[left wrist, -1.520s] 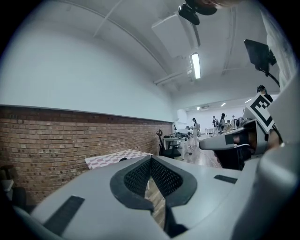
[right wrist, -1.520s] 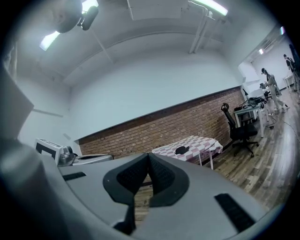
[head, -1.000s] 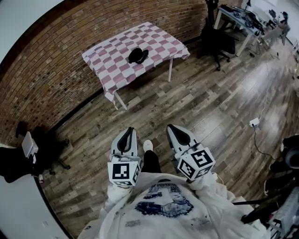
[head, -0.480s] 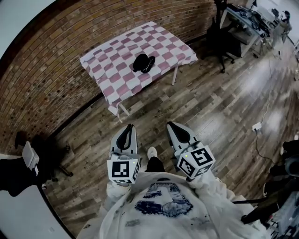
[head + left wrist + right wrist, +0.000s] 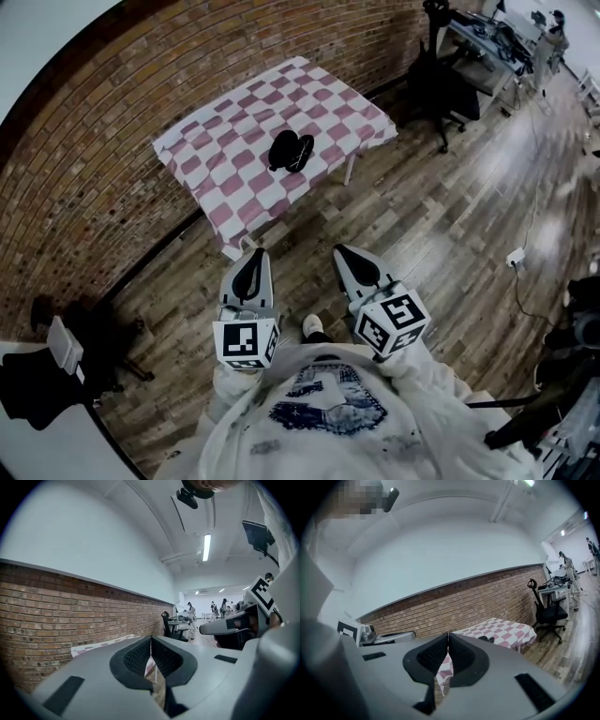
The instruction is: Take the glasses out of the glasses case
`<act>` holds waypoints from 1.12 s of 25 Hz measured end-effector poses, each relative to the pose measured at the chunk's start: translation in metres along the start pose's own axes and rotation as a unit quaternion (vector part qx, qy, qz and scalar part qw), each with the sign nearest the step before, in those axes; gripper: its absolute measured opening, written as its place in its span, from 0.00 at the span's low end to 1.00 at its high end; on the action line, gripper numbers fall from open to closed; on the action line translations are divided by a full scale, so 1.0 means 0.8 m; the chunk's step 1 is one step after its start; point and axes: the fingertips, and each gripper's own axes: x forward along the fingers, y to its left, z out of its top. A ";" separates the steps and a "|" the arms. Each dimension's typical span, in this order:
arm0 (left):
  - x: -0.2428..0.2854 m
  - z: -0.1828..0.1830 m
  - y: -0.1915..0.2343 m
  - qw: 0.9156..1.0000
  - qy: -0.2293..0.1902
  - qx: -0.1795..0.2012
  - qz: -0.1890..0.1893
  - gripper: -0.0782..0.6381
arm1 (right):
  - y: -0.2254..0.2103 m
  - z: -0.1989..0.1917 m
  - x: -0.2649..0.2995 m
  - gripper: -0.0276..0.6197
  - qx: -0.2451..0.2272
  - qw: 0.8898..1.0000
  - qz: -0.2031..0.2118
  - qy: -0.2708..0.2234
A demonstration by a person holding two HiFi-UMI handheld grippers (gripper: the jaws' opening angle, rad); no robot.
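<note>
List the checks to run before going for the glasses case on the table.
1. Left gripper empty: ok, jaws together on nothing.
2. Right gripper empty: ok, jaws together on nothing.
3. Glasses case on the table: ok.
4. Case within reach: not ok, bare floor lies between the grippers and the table.
5. Case open or shut: cannot tell, too small.

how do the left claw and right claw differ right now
The left claw points straight up the head view; the right claw slants up-left. The left claw's cube shows one face squarely, the right claw's cube two. Both are shut, empty, and short of the checkered table.
</note>
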 end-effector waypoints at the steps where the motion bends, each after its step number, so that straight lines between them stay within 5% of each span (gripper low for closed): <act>1: 0.005 0.001 0.006 1.000 -0.001 0.000 -0.002 0.13 | 0.000 0.001 0.006 0.07 -0.001 1.000 -0.002 -0.001; 28: 0.060 0.005 0.053 1.000 -0.005 -0.014 -0.006 0.12 | -0.014 0.024 0.073 0.07 -0.016 1.000 -0.013 0.006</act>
